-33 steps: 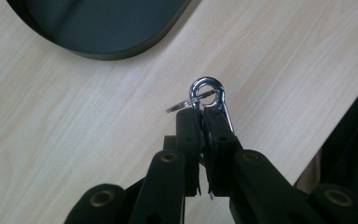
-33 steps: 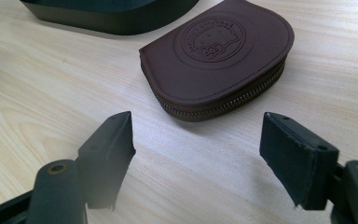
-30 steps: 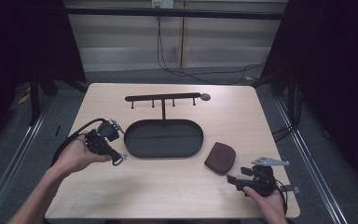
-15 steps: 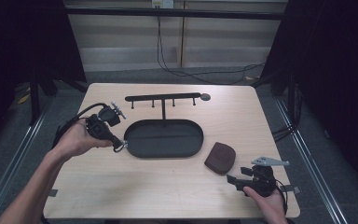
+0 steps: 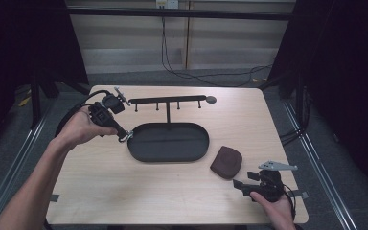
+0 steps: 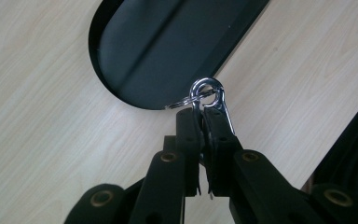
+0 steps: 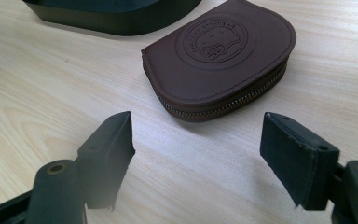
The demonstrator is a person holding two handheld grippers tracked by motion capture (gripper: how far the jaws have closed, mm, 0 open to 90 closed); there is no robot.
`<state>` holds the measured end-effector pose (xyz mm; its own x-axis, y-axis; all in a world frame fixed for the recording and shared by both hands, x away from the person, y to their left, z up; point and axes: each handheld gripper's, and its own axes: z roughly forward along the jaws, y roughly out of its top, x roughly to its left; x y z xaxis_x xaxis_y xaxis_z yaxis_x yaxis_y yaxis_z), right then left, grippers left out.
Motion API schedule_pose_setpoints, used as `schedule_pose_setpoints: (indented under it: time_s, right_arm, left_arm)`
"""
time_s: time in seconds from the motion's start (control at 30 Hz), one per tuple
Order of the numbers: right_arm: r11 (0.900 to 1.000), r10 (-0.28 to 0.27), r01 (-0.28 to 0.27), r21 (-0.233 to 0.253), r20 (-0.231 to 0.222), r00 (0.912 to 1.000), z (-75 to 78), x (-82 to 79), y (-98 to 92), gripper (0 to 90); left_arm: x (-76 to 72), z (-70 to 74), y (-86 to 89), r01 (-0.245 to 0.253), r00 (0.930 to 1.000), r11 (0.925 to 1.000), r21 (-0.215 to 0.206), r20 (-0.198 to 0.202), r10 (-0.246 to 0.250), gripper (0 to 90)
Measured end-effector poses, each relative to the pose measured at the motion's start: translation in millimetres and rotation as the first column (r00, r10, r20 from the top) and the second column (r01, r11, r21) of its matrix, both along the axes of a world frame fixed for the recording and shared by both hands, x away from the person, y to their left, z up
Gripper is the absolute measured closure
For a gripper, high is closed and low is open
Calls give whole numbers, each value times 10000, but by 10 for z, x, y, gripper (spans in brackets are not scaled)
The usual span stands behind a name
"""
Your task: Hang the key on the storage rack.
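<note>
My left gripper (image 5: 123, 135) hangs above the table by the left end of a black oval tray (image 5: 167, 143), shut on a silver clasp with a key ring (image 5: 127, 138). In the left gripper view the clasp (image 6: 206, 91) sticks out past the closed gripper (image 6: 203, 116), over the tray's rim (image 6: 121, 88). Above the tray stands a black bar with hooks (image 5: 167, 99). A brown zipped coin pouch (image 5: 226, 162) lies right of the tray. My right gripper (image 5: 245, 181) rests near the front right corner, open, with the pouch (image 7: 219, 56) just beyond its jaws (image 7: 198, 135).
The light wooden table (image 5: 100, 191) carries the tray stand at its middle. A cable loops from the left gripper over the table's left edge (image 5: 67, 120). Dark floor and metal rails surround the table.
My left gripper has risen and moved away from the person toward the left end of the hook bar, still holding the clasp. The right gripper has stayed still.
</note>
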<state>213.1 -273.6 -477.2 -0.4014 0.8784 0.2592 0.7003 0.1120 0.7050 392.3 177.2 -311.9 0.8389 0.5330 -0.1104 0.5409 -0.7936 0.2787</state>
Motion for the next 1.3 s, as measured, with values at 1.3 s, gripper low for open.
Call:
schedule_pose_setpoints:
  time_s: [1.3]
  right_arm:
    - [9999, 53, -54, 108, 35, 10000, -2, 0, -14, 256]
  left_arm:
    - [565, 284, -180, -959, 9953, 9953, -135, 110, 961, 861]
